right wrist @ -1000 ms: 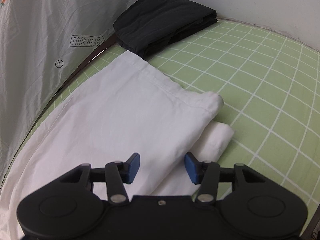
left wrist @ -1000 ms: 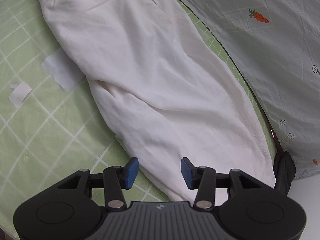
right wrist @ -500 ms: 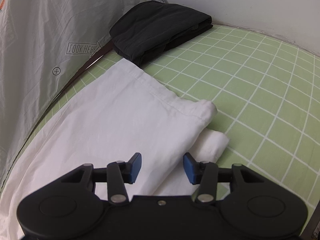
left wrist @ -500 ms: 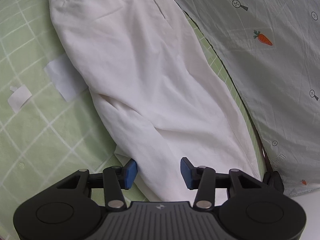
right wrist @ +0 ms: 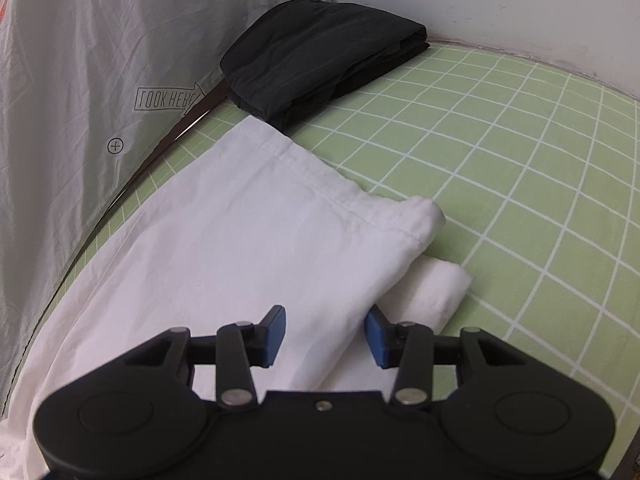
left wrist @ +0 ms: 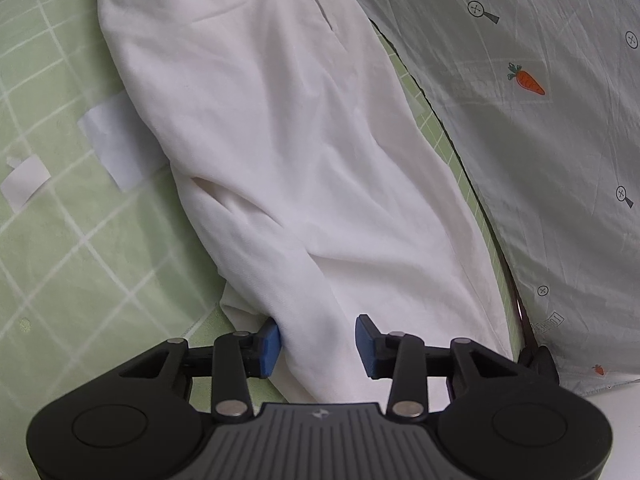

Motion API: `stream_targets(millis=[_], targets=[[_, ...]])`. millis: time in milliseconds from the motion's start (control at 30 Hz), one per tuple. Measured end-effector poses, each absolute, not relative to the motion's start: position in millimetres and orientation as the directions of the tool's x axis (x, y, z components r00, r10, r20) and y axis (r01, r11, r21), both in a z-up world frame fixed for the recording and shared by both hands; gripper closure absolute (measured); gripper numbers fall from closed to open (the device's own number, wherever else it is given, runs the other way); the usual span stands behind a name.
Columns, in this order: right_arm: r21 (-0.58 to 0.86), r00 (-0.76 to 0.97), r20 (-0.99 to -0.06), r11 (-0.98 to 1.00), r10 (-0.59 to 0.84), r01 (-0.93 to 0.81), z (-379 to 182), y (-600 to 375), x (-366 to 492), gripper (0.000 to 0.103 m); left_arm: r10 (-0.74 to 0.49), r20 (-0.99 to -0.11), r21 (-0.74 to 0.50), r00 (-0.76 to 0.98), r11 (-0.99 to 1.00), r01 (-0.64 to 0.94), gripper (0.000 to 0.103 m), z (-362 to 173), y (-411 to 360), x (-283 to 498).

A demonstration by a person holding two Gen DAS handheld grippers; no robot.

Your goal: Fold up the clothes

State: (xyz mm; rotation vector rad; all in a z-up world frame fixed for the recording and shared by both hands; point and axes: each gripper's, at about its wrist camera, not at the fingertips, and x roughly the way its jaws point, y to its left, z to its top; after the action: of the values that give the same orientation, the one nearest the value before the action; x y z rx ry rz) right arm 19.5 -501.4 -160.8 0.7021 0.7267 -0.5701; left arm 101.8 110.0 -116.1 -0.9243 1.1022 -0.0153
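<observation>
Your left gripper point(left wrist: 318, 340) has slid in toward the white pants point(left wrist: 288, 152) since a moment ago, and now the near edge of the cloth sits between its blue pads. Its jaws are opening a little right now, so the pads are not pinching yet; one pad just touches the fold. Your right gripper point(right wrist: 324, 334) has hardly moved. Its jaws are spread part way, with the edge of the top pant leg point(right wrist: 248, 248) between them, not squeezed.

That means both tools are lined up on the near side of the pants. You look ready to grab, but nothing is held yet.

Now the room around you, biggest first. A big grey sheet point(left wrist: 540, 140) with little carrots hangs close along the far side of the pants, so there is not much space that way. On the green checked mat point(right wrist: 520, 200), past the pant cuffs, there is lots of open room. Some folded black clothes point(right wrist: 320, 52) sit beyond the cuffs, well apart from your tools. Two small white paper pieces point(left wrist: 116, 144) lie on the mat; one tucks under the pants' edge.
</observation>
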Motion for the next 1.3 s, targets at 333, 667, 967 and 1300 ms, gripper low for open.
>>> stream_targets(millis=[333, 667, 967, 1300], targets=[[0.417, 0.633, -0.740, 0.583, -0.229, 0.698, -162.9, -513.2, 9.9, 0.098, -0.396, -0.785, -0.600, 0.476, 0.678, -0.425, 0.092, -122.1, 109.3, 101.3], [0.417, 0.727, -0.606, 0.650, -0.322, 0.636, -112.3, -495.3, -8.9, 0.101, -0.382, -0.745, -0.622, 0.546, 0.695, -0.362, 0.099, -92.8, 115.8, 89.4], [0.267, 0.598, -0.719, 0.653, -0.354, 0.708, -140.3, -484.3, -16.6, 0.101, -0.357, -0.823, -0.536, 0.441, 0.744, -0.398, 0.094, -119.0, 111.9, 85.0], [0.055, 0.439, -0.789, 0.661, -0.431, 0.749, -152.6, -476.0, -10.8, 0.060, -0.355, -0.815, -0.544, 0.458, 0.742, -0.392, 0.070, -119.0, 116.3, 69.2]])
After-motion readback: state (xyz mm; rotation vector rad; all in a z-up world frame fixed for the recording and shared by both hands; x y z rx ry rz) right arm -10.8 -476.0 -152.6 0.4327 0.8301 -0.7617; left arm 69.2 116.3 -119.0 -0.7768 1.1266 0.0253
